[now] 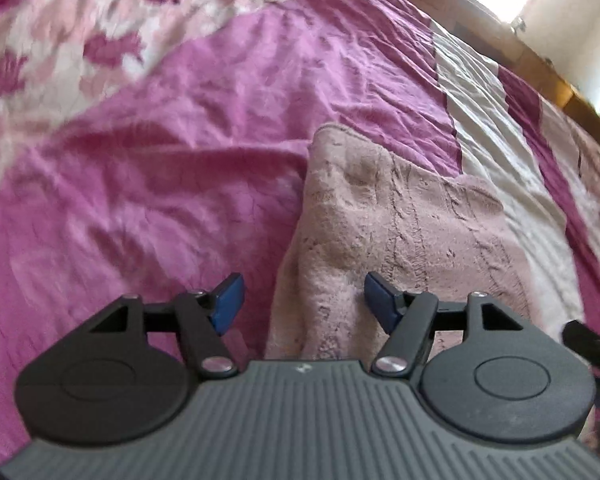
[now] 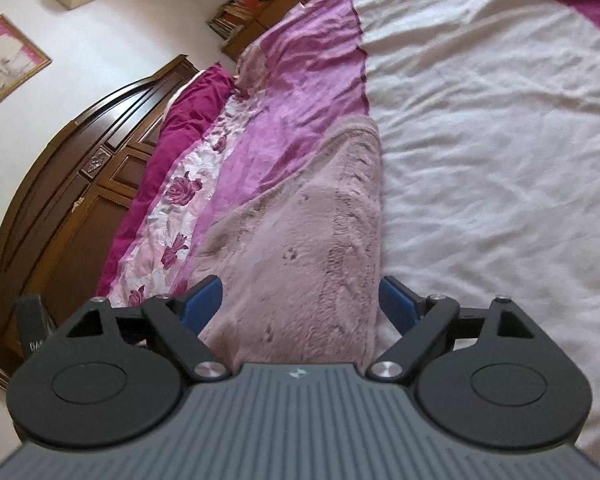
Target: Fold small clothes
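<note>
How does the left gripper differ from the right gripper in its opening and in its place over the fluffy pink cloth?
The left gripper has narrower jaws than the right gripper. The left gripper sits over the fluffy pink cloth's left edge, with one finger above the purple bedspread; the right gripper spans nearly the whole width of the cloth. Both are open and grip nothing.

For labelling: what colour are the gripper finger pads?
Blue pads, clearest in the right wrist view.

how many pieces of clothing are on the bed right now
1. A fuzzy pale pink garment lies on the bedspread, partly folded, straddling the seam between the purple and white panels, just ahead of both grippers. Anything behind the cameras would be hidden.
</note>
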`<state>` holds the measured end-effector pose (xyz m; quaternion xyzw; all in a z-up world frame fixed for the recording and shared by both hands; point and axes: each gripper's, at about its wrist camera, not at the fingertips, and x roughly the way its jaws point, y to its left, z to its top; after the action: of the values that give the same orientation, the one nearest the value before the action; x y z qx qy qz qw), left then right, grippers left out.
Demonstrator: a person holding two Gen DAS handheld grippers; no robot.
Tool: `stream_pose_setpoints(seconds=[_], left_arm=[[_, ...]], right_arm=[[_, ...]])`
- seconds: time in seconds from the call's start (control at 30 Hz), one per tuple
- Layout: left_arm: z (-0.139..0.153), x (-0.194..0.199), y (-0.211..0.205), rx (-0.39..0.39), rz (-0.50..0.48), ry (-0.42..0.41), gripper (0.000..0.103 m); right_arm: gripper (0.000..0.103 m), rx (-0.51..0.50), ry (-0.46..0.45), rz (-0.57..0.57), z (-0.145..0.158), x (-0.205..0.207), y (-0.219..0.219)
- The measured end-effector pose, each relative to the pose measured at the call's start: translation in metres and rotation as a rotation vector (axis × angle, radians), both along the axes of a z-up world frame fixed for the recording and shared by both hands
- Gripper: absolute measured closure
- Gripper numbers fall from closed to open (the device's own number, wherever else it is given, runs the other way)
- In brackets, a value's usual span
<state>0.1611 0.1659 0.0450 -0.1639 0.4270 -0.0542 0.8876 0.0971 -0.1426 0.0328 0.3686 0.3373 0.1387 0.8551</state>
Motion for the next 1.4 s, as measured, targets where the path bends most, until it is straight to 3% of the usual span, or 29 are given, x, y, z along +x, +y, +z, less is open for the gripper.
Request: stream_pose_setpoints(seconds=[0.2, 0.27, 0.43, 0.47, 0.53, 0.57, 0.63, 0.7, 1.0, 1.13, 1.27, 1.33, 1.4], left_arm=[[-0.014, 0.003, 0.009, -0.166, 0.011, 0.072, 0.035], [-0.02, 0.003, 0.011, -0.248, 0.006, 0.109, 0.035], [-0.032, 0.003, 0.011, -0.357, 0.019, 0.136, 0.039], [-0.033, 0.003, 0.011, -0.365, 0.018, 0.133, 0.048], [-0.033, 0.004, 0.012, -0.387, 0.018, 0.129, 0.056], [-0.032, 0.004, 0.012, -0.394, 0.022, 0.127, 0.06], [-0.028, 0.004, 0.012, -0.407, 0.024, 0.122, 0.063], [-0.022, 0.002, 0.01, -0.425, 0.016, 0.107, 0.064], [0.002, -0.015, -0.023, -0.514, -0.08, 0.072, 0.065], [0.009, -0.027, -0.046, -0.529, -0.133, 0.065, 0.065], [0.008, -0.044, -0.07, -0.5, -0.198, 0.101, 0.065], [0.004, -0.052, -0.082, -0.461, -0.226, 0.123, 0.065], [0.0, -0.059, -0.094, -0.368, -0.25, 0.128, 0.065]], right_arm=[[0.013, 0.074, 0.094, 0.015, -0.024, 0.024, -0.001], [0.013, 0.097, 0.101, 0.035, -0.031, 0.029, 0.004], [0.013, 0.108, 0.1, 0.072, -0.039, 0.048, 0.016], [0.015, 0.107, 0.102, 0.079, -0.039, 0.052, 0.017], [0.038, 0.107, 0.119, 0.075, -0.037, 0.057, 0.017], [0.04, 0.102, 0.128, 0.068, -0.035, 0.06, 0.017], [0.049, 0.102, 0.107, 0.068, -0.027, 0.059, 0.015], [0.051, 0.08, 0.061, 0.078, -0.011, 0.057, 0.015], [0.052, 0.016, 0.001, 0.06, 0.054, 0.034, -0.017], [0.052, -0.004, -0.032, 0.018, 0.072, 0.0, -0.039], [0.052, -0.021, -0.027, -0.023, 0.071, -0.044, -0.061], [0.052, -0.017, -0.008, -0.041, 0.06, -0.063, -0.072], [0.051, -0.036, 0.029, -0.048, 0.044, -0.077, -0.08]])
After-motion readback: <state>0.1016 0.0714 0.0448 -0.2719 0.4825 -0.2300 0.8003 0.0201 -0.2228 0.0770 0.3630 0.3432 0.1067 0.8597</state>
